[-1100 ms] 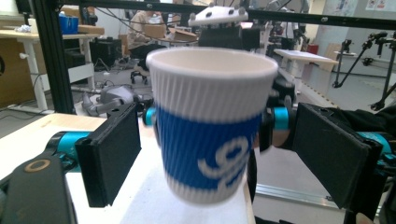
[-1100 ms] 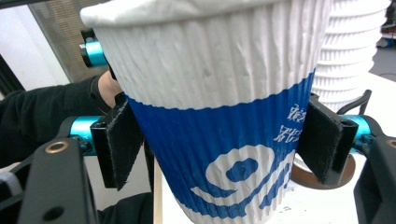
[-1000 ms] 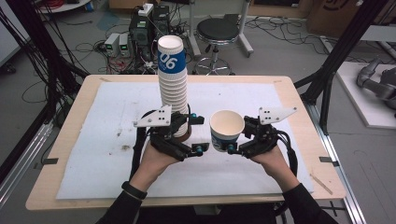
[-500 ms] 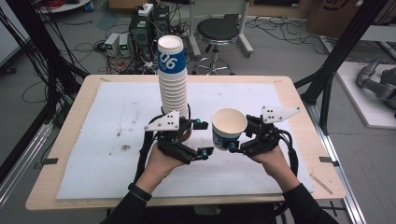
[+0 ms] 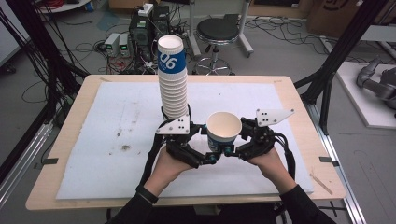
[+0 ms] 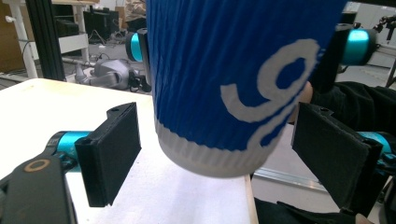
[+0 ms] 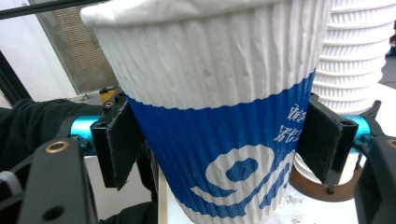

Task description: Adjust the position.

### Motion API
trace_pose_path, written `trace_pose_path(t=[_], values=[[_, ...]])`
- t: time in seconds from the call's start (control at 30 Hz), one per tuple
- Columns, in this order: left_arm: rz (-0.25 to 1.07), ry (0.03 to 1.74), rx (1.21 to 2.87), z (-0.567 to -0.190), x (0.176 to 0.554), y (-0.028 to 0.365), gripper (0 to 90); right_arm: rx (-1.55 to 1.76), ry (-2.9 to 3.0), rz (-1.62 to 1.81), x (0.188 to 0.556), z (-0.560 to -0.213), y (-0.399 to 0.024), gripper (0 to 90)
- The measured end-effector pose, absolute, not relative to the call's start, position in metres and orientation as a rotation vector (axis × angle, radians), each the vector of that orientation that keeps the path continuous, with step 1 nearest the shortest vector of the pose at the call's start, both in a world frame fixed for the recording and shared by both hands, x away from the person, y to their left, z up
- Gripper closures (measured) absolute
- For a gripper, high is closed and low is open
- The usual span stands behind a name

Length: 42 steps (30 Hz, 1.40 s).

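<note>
You hold one blue-and-white ribbed paper cup (image 5: 223, 132) apart from the tall stack of the same paper cups (image 5: 172, 79), so the separating seems done; what is left, I judge, is to set it down or pass it over.

The right gripper (image 5: 236, 145) is closed on the single cup approx. at its mid height (pads press both sides in the right gripper view (image 7: 224, 140)). The left gripper (image 5: 204, 157) is half open: its jaws stand on both sides of the cup's lower part (image 6: 233, 93) w/o touching. The cup hangs upright, just above the white foam mat (image 5: 93, 135), just right of the stack.
</note>
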<state>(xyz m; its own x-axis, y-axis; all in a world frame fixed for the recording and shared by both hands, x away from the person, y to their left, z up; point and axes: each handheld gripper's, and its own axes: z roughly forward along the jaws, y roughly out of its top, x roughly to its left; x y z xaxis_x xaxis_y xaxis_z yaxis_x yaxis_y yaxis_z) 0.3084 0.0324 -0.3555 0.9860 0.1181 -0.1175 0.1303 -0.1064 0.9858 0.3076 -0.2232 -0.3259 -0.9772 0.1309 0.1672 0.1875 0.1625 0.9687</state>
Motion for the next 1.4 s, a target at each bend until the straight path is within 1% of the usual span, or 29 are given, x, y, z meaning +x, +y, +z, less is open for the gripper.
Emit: trace_pose_path(t=[0.2,0.27,0.33,0.37,0.4,0.43,0.6,0.73,0.83,1.2,1.37,1.4], values=[[-0.016,0.189,1.679,-0.3566,0.3084,0.029,15.9,-0.323,-2.344,-1.977,0.3065,-0.3269,-0.2195,23.5],[-0.022,0.187,1.678,-0.3572,0.3087,0.0281,17.7,-0.314,-2.344,-1.974,0.3059,-0.3278,-0.2173,23.5],[-0.031,0.178,1.677,-0.3572,0.3086,0.0282,21.6,-0.313,-2.349,-1.971,0.3051,-0.3283,-0.2158,23.5],[-0.035,0.172,1.675,-0.357,0.3082,0.0283,21.6,-0.313,-2.349,-1.971,0.3051,-0.3283,-0.2158,23.5],[-0.032,0.166,1.673,-0.3568,0.3078,0.0286,26.1,-0.315,-2.347,-1.972,0.3053,-0.3284,-0.216,23.5],[-0.034,0.156,1.673,-0.3566,0.3076,0.0289,28.4,-0.316,-2.351,-1.975,0.3055,-0.3283,-0.2164,23.6],[-0.03,0.152,1.684,-0.3569,0.3071,0.0285,28.8,-0.31,-2.359,-1.963,0.3051,-0.3286,-0.2161,23.3],[-0.036,0.152,1.692,-0.3574,0.3076,0.0282,29.1,-0.323,-2.395,-1.969,0.3035,-0.3274,-0.2152,16.4],[-0.04,0.15,1.693,-0.3579,0.3075,0.0278,29.1,-0.305,-2.398,-1.99,0.3015,-0.3248,-0.2164,15.0],[-0.074,0.138,1.718,-0.3618,0.3076,0.0224,29.2,-0.309,-2.378,-2.012,0.3008,-0.32,-0.2192,15.0],[-0.079,0.14,1.722,-0.3623,0.308,0.0221,29.2,-0.306,-2.369,-2.017,0.3013,-0.3196,-0.2202,15.8],[-0.08,0.142,1.721,-0.3624,0.3082,0.022,29.2,-0.305,-2.367,-2.017,0.3016,-0.3196,-0.2203,17.1]])
